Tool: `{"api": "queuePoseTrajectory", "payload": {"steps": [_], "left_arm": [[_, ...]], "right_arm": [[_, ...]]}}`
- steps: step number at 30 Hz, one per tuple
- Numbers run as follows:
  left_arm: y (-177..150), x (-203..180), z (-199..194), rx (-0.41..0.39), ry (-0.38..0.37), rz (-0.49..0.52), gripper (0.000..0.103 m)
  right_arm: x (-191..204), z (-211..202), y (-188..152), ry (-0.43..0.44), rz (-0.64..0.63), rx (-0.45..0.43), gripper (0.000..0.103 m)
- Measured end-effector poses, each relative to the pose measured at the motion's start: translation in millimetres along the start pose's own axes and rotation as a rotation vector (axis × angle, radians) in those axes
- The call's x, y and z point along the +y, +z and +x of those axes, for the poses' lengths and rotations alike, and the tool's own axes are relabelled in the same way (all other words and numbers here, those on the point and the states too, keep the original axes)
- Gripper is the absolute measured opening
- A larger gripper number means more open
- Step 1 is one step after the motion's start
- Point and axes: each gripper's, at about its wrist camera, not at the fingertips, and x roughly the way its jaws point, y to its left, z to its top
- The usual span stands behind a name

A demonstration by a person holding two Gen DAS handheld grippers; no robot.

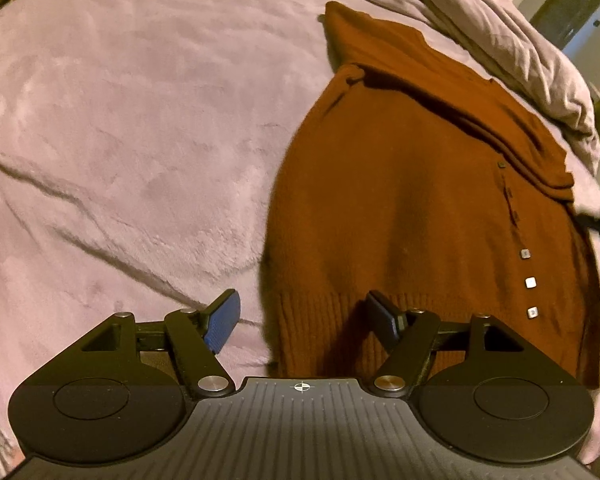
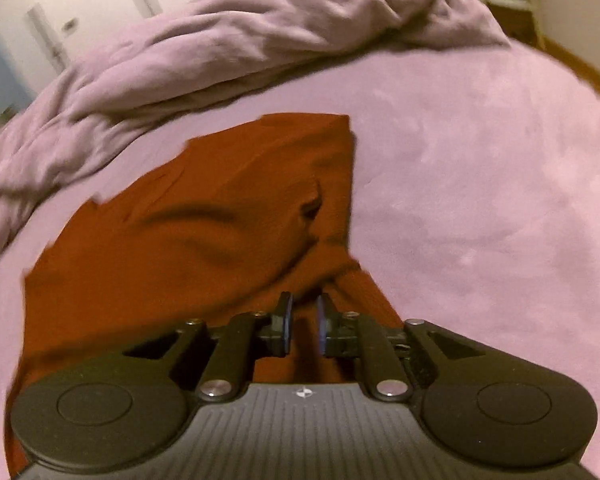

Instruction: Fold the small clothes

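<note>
Left gripper [image 1: 302,320]: jaws spread wide, empty, hovering over the ribbed hem of the cardigan [image 1: 420,200]. One blue pad sits over the bedspread [image 1: 120,120], the other over the hem, so the cardigan's near-left corner lies between them but neither pad presses on it.

Right gripper [image 2: 302,326]: jaws drawn nearly together, a narrow gap left. Knit lies beneath them; whether a fold is pinched cannot be told from this view.

Cardigan: rust-brown knit, lying mostly flat on the pink bed, buttons [image 1: 531,282] running up one edge, a sleeve folded across the upper part.

Handling, judged: soft, limp, fairly thick knit; light, not slippery, not fragile. It will sag and stretch if lifted by a single point. Best hold looks to be the ribbed hem corners, which are firmer.

Far side: rumpled duvet [image 2: 260,40] bunched along the bed's edge.
</note>
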Motion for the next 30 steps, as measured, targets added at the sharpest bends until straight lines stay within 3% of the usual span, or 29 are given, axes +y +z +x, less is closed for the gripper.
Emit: {"api": "queuePoseTrajectory", "payload": {"steps": [4, 7, 12, 17, 21, 25, 28, 29, 30], "left_arm": [[-2.3, 2.1, 1.6, 0.019, -0.028, -0.017, 0.07], [-3.6, 2.3, 1.2, 0.036, -0.057, -0.029, 0.06], [-5.3, 5.6, 3.1, 0.052, -0.119, -0.07, 0.035], [-9.1, 14.2, 2.4, 0.067, -0.171, -0.117, 0.025], [-12.3, 21.5, 7.8, 0.119, -0.233, -0.139, 0.033], [-9.8, 25.4, 11.2, 0.14, -0.256, -0.151, 0.033], [-6.2, 22.9, 11.9, 0.147, -0.265, -0.107, 0.02], [-4.8, 20.9, 12.1, 0.15, -0.267, -0.091, 0.013], [-3.2, 18.4, 11.9, 0.152, -0.265, -0.088, 0.011]], "right_arm": [[-26.7, -59.2, -48.1, 0.045, -0.055, 0.027, 0.022], [-48.8, -101.7, -92.8, 0.038, -0.061, 0.05, 0.034], [-71.1, -129.3, -146.8, 0.05, -0.048, 0.126, 0.034], [-79.3, -134.8, -146.2, 0.12, 0.018, 0.13, 0.034], [-76.8, -129.7, -142.4, 0.154, 0.018, 0.145, 0.034], [-81.4, -120.2, -142.6, 0.172, 0.048, 0.206, 0.034], [-82.8, -121.3, -143.2, 0.199, 0.055, 0.233, 0.034], [-83.5, -120.8, -142.7, 0.207, 0.062, 0.242, 0.03], [-84.1, -119.9, -141.8, 0.211, 0.067, 0.247, 0.019]]}}
